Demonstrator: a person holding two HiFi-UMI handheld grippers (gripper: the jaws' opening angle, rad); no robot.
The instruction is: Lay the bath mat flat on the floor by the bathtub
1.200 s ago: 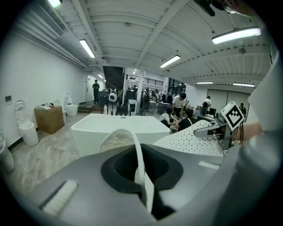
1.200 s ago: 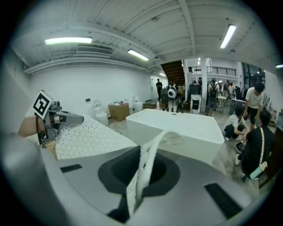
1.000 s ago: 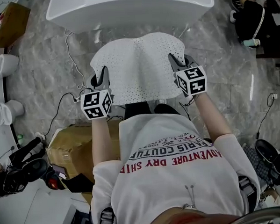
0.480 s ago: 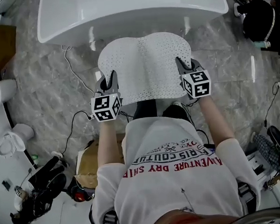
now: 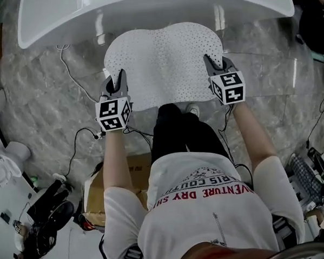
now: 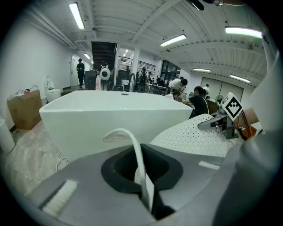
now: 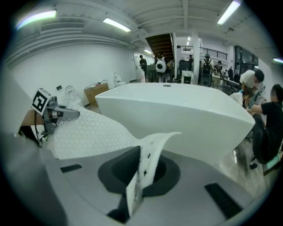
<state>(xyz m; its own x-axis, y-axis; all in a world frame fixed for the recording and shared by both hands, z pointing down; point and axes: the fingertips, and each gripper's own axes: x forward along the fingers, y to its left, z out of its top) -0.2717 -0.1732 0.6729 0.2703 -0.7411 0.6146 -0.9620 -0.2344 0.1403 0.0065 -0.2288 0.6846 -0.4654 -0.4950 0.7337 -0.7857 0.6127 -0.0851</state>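
We see left gripper (image 5: 116, 82) and right gripper (image 5: 211, 63) each clamped on the white perforated bath mat (image 5: 164, 61), beside glossy white bathtub (image 5: 145, 10).

The bathtub (image 5: 145, 16) runs off the head view at twelve o'clock. The bath mat (image 5: 164, 61) hides its six o'clock edge behind the person's legs (image 5: 181, 133).

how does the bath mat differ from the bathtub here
The bath mat is thin and dotted with holes; the bathtub is smooth and glossy. The bath mat is held at its side edges by the left claw and right claw; the bathtub stands on the floor. Both are white.
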